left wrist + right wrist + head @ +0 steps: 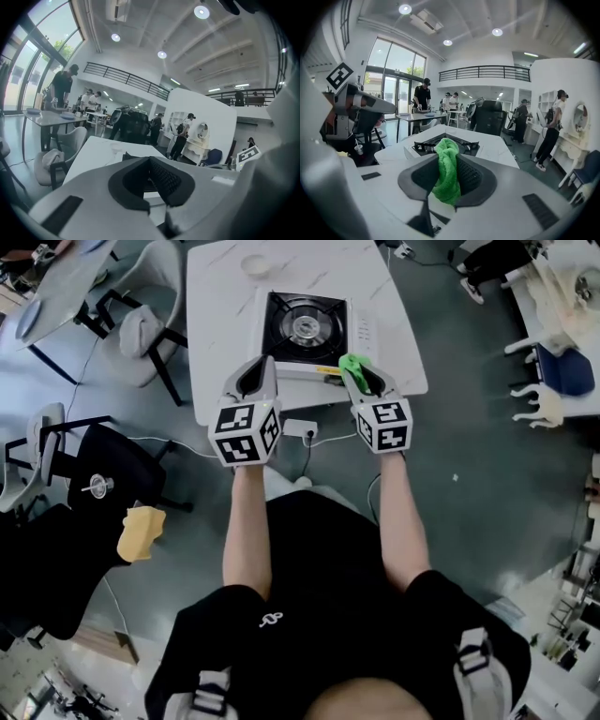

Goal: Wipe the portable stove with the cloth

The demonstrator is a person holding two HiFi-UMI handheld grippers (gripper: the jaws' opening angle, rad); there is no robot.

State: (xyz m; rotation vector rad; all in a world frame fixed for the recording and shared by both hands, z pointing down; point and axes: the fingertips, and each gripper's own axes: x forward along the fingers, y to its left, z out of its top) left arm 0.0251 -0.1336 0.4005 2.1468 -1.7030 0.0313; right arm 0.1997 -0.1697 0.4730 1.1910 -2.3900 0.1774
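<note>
The portable stove (305,329), silver with a black burner top, stands on the white table (216,334) ahead of me. My right gripper (361,379) is shut on a bright green cloth (353,364), held just at the stove's front right corner. In the right gripper view the cloth (447,171) hangs bunched between the pads, with the stove (426,143) right behind it. My left gripper (253,381) hovers at the table's front edge, left of the stove's front, jaws together and holding nothing. In the left gripper view the gripper (151,164) points over the table (93,150).
A small white bowl (255,265) sits at the table's far side. Grey chairs (141,329) stand to the left, and a black chair (84,493) with a yellow cloth (141,532) is near my left side. A power strip (298,429) lies on the floor.
</note>
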